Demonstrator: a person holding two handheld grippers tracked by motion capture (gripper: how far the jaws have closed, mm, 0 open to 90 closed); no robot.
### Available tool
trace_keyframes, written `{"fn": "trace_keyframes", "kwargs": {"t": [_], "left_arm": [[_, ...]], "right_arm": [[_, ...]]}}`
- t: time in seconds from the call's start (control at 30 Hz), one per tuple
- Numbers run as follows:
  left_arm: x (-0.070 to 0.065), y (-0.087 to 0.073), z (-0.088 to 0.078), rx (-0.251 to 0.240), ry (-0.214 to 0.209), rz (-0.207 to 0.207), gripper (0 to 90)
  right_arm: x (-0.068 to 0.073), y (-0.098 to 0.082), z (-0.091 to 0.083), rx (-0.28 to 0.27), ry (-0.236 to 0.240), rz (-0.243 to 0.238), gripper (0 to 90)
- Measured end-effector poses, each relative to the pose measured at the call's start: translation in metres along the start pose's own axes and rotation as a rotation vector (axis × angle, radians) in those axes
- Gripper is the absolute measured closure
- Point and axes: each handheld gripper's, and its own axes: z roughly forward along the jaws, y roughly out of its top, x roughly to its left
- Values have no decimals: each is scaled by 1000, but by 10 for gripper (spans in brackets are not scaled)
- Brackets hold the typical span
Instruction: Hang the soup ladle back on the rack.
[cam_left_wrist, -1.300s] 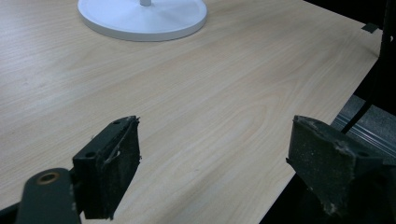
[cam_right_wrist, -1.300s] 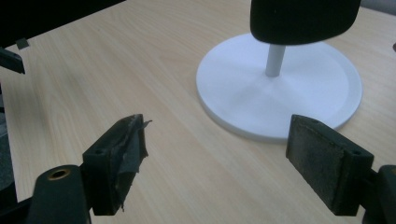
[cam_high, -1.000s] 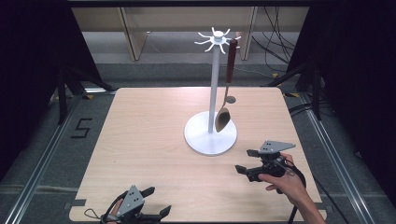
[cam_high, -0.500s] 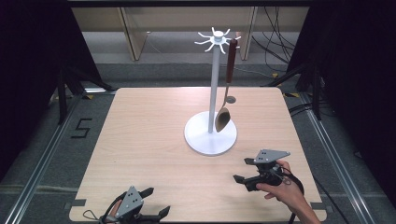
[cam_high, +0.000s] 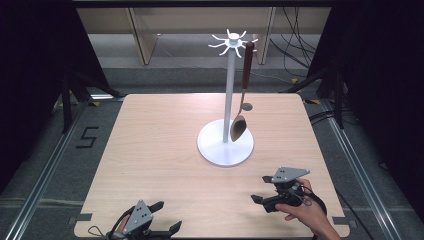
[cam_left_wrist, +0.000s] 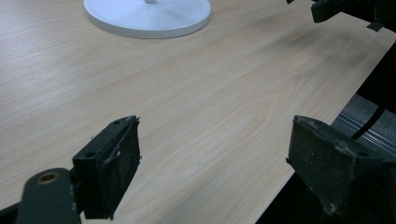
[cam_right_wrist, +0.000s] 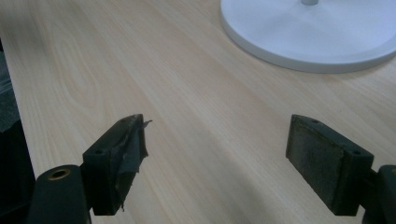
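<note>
On the light wooden table (cam_high: 150, 150) stands a white hook stand (cam_high: 226, 145), and a wooden spoon (cam_high: 242, 95) with a reddish-brown handle already hangs from one of its top hooks, bowl down just above the round base, so the hanging looks done. The right gripper (cam_high: 261, 189) sits near the front right corner, jaws spread and empty. The left gripper (cam_high: 162, 217) rests at the front edge, likewise spread, and I judge nothing remains.

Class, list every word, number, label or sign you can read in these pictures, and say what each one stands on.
"5": a dark figure marked on the grey floor left of the table.
No readable writing on the white stand, the hanging spoon, or either gripper: left gripper, right gripper.
</note>
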Motion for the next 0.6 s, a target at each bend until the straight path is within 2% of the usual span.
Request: {"fn": "trace_keyframes", "kwargs": {"t": [0.03, 0.07, 0.17, 0.23, 0.33, 0.37, 0.6], "left_arm": [[0, 0, 0, 0, 0, -2, 162], [0, 0, 0, 2, -1, 3, 162], [0, 0, 0, 0, 0, 2, 162], [0, 0, 1, 1, 0, 2, 162], [0, 0, 1, -4, -2, -1, 162], [0, 0, 1, -8, -2, -4, 162], [-1, -1, 2, -12, -2, -9, 162]], "right_arm": [[0, -1, 0, 1, 9, 0, 209], [1, -3, -1, 4, -8, -4, 209], [4, -5, -2, 17, -4, 7, 209], [3, -7, -2, 17, -7, -22, 209], [3, -8, -2, 29, 5, -24, 209], [4, -10, -4, 32, -9, -17, 209], [8, -17, -3, 45, -9, -16, 209]]}}
